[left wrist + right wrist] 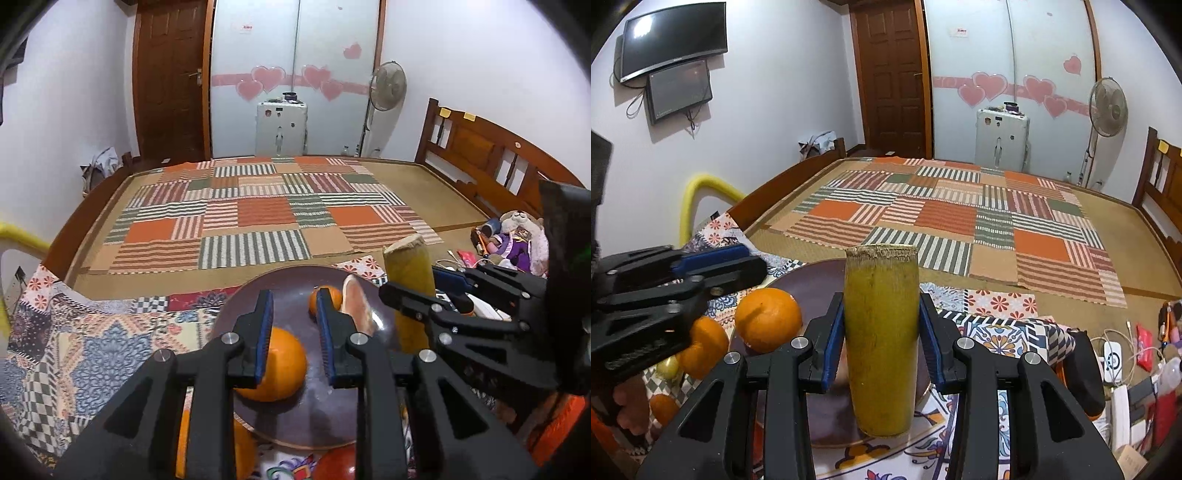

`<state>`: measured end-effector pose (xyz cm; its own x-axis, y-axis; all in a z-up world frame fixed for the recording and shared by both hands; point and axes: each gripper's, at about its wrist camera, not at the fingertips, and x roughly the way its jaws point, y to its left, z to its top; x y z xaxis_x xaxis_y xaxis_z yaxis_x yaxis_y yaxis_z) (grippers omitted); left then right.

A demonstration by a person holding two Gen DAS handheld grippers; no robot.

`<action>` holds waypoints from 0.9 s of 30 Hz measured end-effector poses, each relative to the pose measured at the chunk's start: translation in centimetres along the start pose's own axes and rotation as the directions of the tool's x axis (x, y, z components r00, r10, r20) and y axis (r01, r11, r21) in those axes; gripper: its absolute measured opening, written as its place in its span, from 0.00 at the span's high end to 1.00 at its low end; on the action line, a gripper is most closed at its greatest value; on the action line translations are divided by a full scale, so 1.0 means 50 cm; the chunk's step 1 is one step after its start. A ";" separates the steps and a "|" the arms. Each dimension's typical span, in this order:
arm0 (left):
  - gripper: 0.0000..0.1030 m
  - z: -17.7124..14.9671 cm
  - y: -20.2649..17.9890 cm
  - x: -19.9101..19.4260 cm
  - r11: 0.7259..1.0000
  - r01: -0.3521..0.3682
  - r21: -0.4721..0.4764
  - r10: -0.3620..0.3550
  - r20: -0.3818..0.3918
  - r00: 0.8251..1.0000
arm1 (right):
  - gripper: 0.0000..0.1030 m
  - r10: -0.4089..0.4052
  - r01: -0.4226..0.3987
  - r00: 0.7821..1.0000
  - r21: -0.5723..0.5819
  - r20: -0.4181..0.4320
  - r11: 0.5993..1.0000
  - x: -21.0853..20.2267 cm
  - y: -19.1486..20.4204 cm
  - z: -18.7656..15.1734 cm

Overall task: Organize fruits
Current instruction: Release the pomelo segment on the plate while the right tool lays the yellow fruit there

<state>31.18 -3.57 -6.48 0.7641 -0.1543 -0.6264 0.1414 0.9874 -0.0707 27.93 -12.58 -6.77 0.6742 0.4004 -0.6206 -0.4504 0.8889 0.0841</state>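
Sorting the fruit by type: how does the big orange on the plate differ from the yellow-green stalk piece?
The orange is round and bright orange; the stalk piece is a tall yellow-green cylinder with a cut top. The orange lies free on the plate; the stalk piece stands upright, clamped in the right tool.

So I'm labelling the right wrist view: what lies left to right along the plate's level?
Left gripper → orange → yellow-green stalk piece held by the right gripper → white charger and cables.

A striped patchwork mat (255,210) covers the bed; a fan (1108,107) and perhaps a suitcase (1001,138) stand behind.
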 end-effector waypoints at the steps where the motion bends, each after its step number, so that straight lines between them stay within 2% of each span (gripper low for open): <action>1: 0.77 -0.002 0.003 -0.004 1.000 -0.007 0.005 0.007 0.001 1.000 | 0.66 -0.003 0.003 1.000 -0.001 -0.006 1.000 0.006 0.002 0.001; 6: 0.77 -0.013 0.020 -0.027 0.999 -0.024 0.021 0.024 0.001 1.000 | 0.66 0.017 -0.017 0.998 0.002 -0.060 1.000 0.039 0.009 0.001; 13: 0.77 -0.027 0.037 -0.038 0.999 -0.033 0.028 0.033 -0.001 0.999 | 0.66 0.000 -0.003 0.992 -0.022 -0.127 1.000 0.071 0.026 -0.014; 18: 0.73 -0.035 0.043 -0.037 1.000 -0.028 0.014 0.029 -0.005 1.000 | 0.66 -0.017 0.010 0.992 -0.051 -0.127 0.999 0.053 0.034 -0.011; 23: 0.68 -0.039 0.049 -0.045 1.000 -0.021 -0.008 0.021 -0.002 1.000 | 0.57 -0.015 0.011 0.996 -0.043 -0.092 0.999 0.013 0.041 -0.012; 27: 0.60 -0.040 0.045 -0.070 1.000 -0.026 -0.006 0.026 0.024 0.999 | 0.52 0.006 -0.008 0.999 -0.037 -0.045 0.999 -0.032 0.051 -0.017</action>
<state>27.55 -0.75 -5.99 0.7827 -0.1293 -0.6089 0.1177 0.9913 -0.0593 25.19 -11.17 -6.22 0.6446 0.3954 -0.6544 -0.4768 0.8770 0.0602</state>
